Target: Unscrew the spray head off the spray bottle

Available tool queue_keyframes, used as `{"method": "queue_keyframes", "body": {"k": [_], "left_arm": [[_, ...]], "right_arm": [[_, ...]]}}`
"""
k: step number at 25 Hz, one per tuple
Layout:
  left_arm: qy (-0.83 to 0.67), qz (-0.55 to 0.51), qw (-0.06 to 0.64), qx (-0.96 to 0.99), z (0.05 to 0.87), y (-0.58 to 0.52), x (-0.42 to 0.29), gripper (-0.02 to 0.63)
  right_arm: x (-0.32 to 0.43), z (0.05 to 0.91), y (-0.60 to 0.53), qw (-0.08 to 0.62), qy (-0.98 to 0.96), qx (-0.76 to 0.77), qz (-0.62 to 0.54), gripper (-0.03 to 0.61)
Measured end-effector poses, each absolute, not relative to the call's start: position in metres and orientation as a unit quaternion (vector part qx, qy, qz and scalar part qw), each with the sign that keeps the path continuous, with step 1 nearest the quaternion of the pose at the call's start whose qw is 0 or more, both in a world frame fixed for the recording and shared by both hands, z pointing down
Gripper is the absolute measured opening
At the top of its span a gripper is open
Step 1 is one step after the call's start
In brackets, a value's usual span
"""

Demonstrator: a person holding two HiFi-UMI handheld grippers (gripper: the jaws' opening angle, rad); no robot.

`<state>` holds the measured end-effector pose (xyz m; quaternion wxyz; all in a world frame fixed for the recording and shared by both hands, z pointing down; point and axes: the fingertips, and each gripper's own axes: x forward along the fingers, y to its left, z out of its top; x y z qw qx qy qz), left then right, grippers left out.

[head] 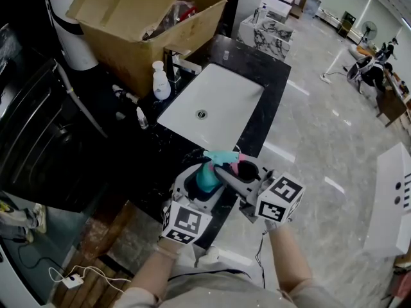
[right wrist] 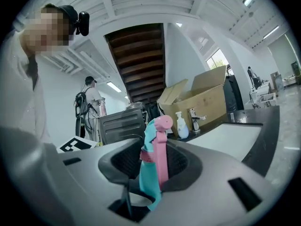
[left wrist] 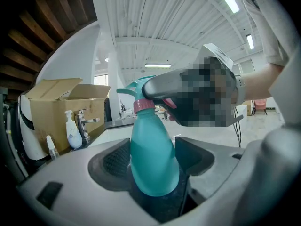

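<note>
A teal spray bottle with a pink collar is held upright above the black counter's near edge. My left gripper is shut on its body, both pads pressing its sides. The spray head, teal with a pink trigger, sits on top of the bottle. My right gripper comes in from the right and is shut on that head, which stands between its pads in the right gripper view. One right finger lies across the head in the left gripper view.
A white sink is set in the black counter ahead. A faucet, a white pump bottle, a small spray bottle and an open cardboard box stand left of it. A person with a backpack stands far off.
</note>
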<state>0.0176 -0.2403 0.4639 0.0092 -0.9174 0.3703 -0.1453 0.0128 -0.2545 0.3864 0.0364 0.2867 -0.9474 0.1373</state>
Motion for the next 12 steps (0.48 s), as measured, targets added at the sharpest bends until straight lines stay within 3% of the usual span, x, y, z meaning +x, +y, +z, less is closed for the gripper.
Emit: {"method": "queue_keyframes", "body": {"k": [12], "left_arm": [[0.37,-0.145,0.011,-0.917,0.4644,-0.2396,0.0173,0.301]], "right_arm": [[0.0071,0.3833,-0.2545,0.022,-0.951,0.29,0.103,0.135]]}}
